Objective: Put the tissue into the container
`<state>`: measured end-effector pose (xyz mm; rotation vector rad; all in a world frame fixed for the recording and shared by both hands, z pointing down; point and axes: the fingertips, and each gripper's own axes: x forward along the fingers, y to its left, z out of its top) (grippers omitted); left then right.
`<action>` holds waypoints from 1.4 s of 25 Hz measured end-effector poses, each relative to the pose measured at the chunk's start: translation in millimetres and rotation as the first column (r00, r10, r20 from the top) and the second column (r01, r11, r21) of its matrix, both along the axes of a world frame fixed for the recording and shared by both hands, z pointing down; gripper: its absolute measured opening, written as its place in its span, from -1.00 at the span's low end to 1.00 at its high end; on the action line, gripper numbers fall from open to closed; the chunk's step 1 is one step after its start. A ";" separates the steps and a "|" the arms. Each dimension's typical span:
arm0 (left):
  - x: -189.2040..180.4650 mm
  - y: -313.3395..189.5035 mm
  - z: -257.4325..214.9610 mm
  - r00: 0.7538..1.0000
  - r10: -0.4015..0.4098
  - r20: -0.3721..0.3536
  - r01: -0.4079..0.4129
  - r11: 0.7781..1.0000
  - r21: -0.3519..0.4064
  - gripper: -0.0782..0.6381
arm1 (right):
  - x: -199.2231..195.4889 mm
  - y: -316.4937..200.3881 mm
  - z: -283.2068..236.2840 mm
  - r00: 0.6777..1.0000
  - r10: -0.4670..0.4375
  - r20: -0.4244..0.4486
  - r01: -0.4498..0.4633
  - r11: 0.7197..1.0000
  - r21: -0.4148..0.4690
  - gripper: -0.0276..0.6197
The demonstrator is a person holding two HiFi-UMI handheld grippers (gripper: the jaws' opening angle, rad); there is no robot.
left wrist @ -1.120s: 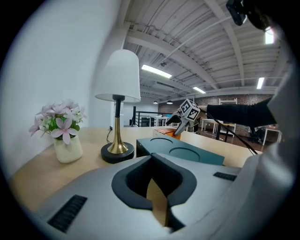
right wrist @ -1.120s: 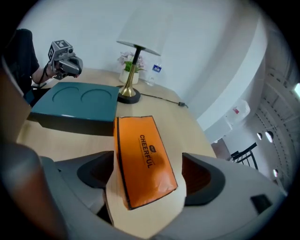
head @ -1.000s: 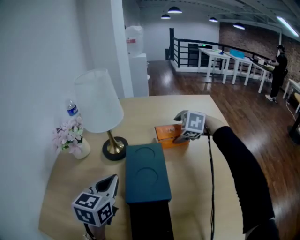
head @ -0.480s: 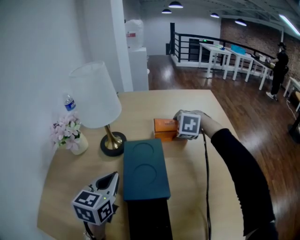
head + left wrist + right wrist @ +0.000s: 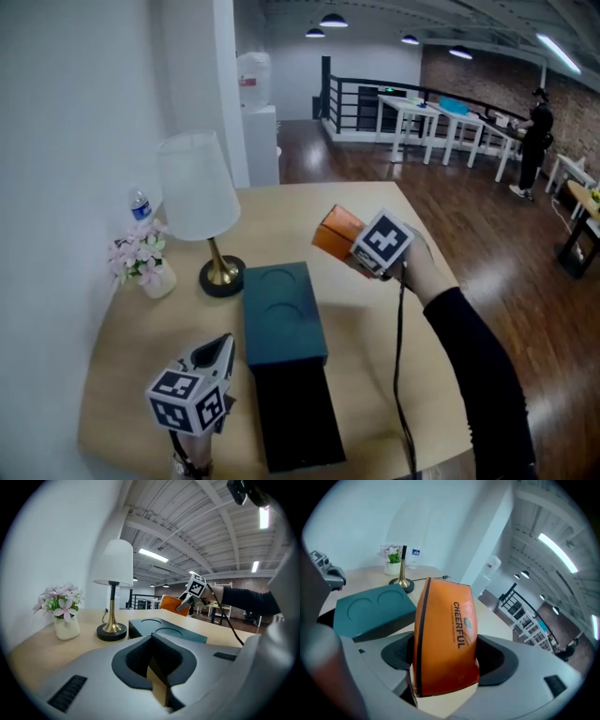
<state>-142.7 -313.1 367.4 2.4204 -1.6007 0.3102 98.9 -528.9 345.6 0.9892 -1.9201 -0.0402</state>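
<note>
— What is being counted, largest first?
— One table (image 5: 169, 323), one teal container (image 5: 281, 314), one lamp (image 5: 197, 187), two grippers, one vase of flowers (image 5: 145, 267), one water bottle (image 5: 141, 204) and one orange tissue pack (image 5: 336, 232).
— What is being found changed?
— The tissue pack, lying on the table a second ago, is now being held tilted in the air, right of the container, by the right gripper (image 5: 349, 247); its jaws are closing on it. The left gripper (image 5: 223, 345) is being kept at the near edge, jaws together, empty.
</note>
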 end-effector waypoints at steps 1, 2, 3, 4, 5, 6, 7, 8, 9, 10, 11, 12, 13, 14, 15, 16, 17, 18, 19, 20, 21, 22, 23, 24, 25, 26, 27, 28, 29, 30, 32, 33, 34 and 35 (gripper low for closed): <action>3.3 4.8 0.2 1.000 0.009 0.003 -0.009 1.000 0.002 -0.79 | 4.3 15.1 -1.9 0.999 0.038 0.028 -0.038 0.999 -0.005 0.30; 6.6 9.9 0.4 1.000 0.018 0.006 -0.018 1.000 0.005 -0.79 | 8.6 30.1 -2.7 0.996 0.074 0.052 -0.073 0.997 -0.012 0.29; 9.7 14.9 0.4 1.000 0.026 0.008 -0.026 1.000 0.009 -0.79 | 12.2 45.0 -2.9 0.991 0.107 0.075 -0.105 0.994 -0.020 0.29; 12.4 20.1 0.3 0.999 0.032 0.008 -0.032 0.999 0.012 -0.79 | 15.0 60.3 -2.9 0.986 0.137 0.100 -0.134 0.990 -0.032 0.29; 14.9 25.4 0.2 0.999 0.037 0.007 -0.037 0.999 0.015 -0.79 | 16.7 76.1 -3.0 0.978 0.164 0.131 -0.160 0.986 -0.046 0.29; 17.4 30.9 -0.2 0.999 0.040 0.004 -0.040 0.999 0.018 -0.79 | 17.5 92.6 -3.5 0.968 0.188 0.165 -0.180 0.982 -0.062 0.29; 20.0 36.8 -0.6 0.999 0.043 0.000 -0.043 0.999 0.021 -0.79 | 17.5 109.6 -4.1 0.958 0.207 0.197 -0.195 0.978 -0.076 0.28; 22.6 43.2 -0.9 0.999 0.046 -0.004 -0.046 0.999 0.025 -0.79 | 16.9 127.1 -4.5 0.950 0.221 0.220 -0.206 0.975 -0.086 0.28; 25.1 49.9 -1.1 0.999 0.050 -0.008 -0.050 0.998 0.028 -0.79 | 15.7 144.5 -4.6 0.945 0.230 0.233 -0.214 0.972 -0.091 0.28; 27.5 56.7 -1.3 0.998 0.055 -0.009 -0.055 0.998 0.032 -0.79 | 14.2 161.6 -4.3 0.942 0.237 0.239 -0.221 0.971 -0.091 0.28; 29.9 63.3 -1.5 0.998 0.061 -0.010 -0.060 0.998 0.036 -0.79 | 12.3 178.2 -3.8 0.939 0.243 0.244 -0.227 0.970 -0.090 0.28; 32.4 69.5 -1.7 0.998 0.066 -0.009 -0.065 0.997 0.041 -0.79 | 10.0 194.4 -3.5 0.935 0.248 0.252 -0.233 0.968 -0.089 0.28; 35.2 75.3 -1.6 0.997 0.070 -0.007 -0.070 0.997 0.044 -0.79 | 7.5 209.9 -3.6 0.931 0.253 0.264 -0.237 0.967 -0.092 0.28; 37.8 80.7 -1.1 0.997 0.074 -0.005 -0.074 0.996 0.046 -0.79 | 4.4 225.1 -3.7 0.925 0.260 0.277 -0.242 0.965 -0.097 0.28; 40.2 85.8 0.0 0.997 0.078 -0.001 -0.077 0.996 0.046 -0.79 | 0.4 239.9 -3.4 0.919 0.266 0.291 -0.246 0.964 -0.106 0.28; 42.1 90.5 1.5 0.997 0.081 0.003 -0.081 0.996 0.044 -0.79 | -4.9 254.0 -2.8 0.913 0.272 0.303 -0.248 0.962 -0.116 0.28; 43.7 95.0 3.1 0.996 0.084 0.007 -0.084 0.996 0.042 -0.79 | -11.3 267.0 -2.0 0.908 0.277 0.313 -0.250 0.960 -0.126 0.28; 45.0 99.2 4.5 0.996 0.087 0.013 -0.087 0.995 0.041 -0.79 | -18.4 278.9 -0.9 0.904 0.282 0.322 -0.251 0.958 -0.136 0.28; 46.3 103.5 5.6 0.996 0.089 0.019 -0.090 0.995 0.042 -0.79 | -26.1 289.7 0.0 0.899 0.288 0.331 -0.253 0.957 -0.146 0.28; 47.5 108.0 6.1 0.996 0.092 0.023 -0.093 0.995 0.044 -0.79 | -34.6 299.9 0.7 0.893 0.293 0.341 -0.254 0.955 -0.156 0.28; 48.8 112.9 6.2 0.995 0.095 0.025 -0.096 0.994 0.047 -0.79 | -43.7 309.5 1.4 0.887 0.299 0.353 -0.255 0.952 -0.167 0.28; 49.9 117.7 6.1 0.995 0.098 0.025 -0.099 0.994 0.050 -0.79 | -53.3 318.2 2.8 0.880 0.306 0.364 -0.256 0.950 -0.180 0.28; 50.7 122.2 5.9 0.995 0.100 0.025 -0.101 0.993 0.053 -0.79 | -62.8 325.3 5.2 0.872 0.316 0.374 -0.260 0.946 -0.194 0.28; 51.1 126.3 5.6 0.995 0.100 0.028 -0.101 0.993 0.056 -0.79 | -71.3 330.7 8.4 0.863 0.333 0.380 -0.271 0.940 -0.208 0.28; 50.9 130.2 5.0 0.995 0.097 0.031 -0.099 0.993 0.059 -0.79 | -77.9 334.9 12.0 0.855 0.357 0.377 -0.292 0.931 -0.219 0.28; 50.1 134.0 4.3 0.995 0.091 0.035 -0.093 0.994 0.062 -0.79 | -82.1 338.6 15.6 0.848 0.387 0.361 -0.323 0.919 -0.225 0.28; 48.7 137.6 3.7 0.996 0.083 0.039 -0.086 0.994 0.065 -0.79 | -84.9 342.0 18.4 0.844 0.416 0.338 -0.358 0.907 -0.223 0.27; 47.2 140.8 3.2 0.996 0.077 0.045 -0.079 0.994 0.068 -0.79 | -88.6 344.5 19.8 0.841 0.436 0.321 -0.382 0.898 -0.217 0.27; 45.9 143.7 2.7 0.996 0.073 0.051 -0.076 0.994 0.072 -0.79 | -93.8 346.1 19.4 0.836 0.444 0.322 -0.393 0.895 -0.211 0.27; 44.9 146.3 1.8 0.996 0.073 0.057 -0.077 0.994 0.076 -0.79 | -99.4 347.3 17.1 0.829 0.445 0.339 -0.395 0.895 -0.209 0.27; 43.4 151.0 -1.3 0.995 0.084 0.063 -0.089 0.992 0.084 -0.79 | -108.2 350.5 9.5 0.807 0.449 0.384 -0.396 0.894 -0.211 0.27; 41.9 153.1 -2.8 0.994 0.089 0.062 -0.095 0.992 0.086 -0.79 | -111.3 352.4 7.2 0.797 0.455 0.397 -0.402 0.890 -0.213 0.27; 39.9 155.1 -3.7 0.994 0.093 0.062 -0.098 0.991 0.086 -0.79 | -114.2 354.0 7.7 0.791 0.464 0.399 -0.410 0.886 -0.217 0.27; 37.8 156.9 -4.1 0.994 0.096 0.061 -0.101 0.991 0.086 -0.79 | -117.0 355.5 11.3 0.787 0.475 0.394 -0.419 0.880 -0.223 0.27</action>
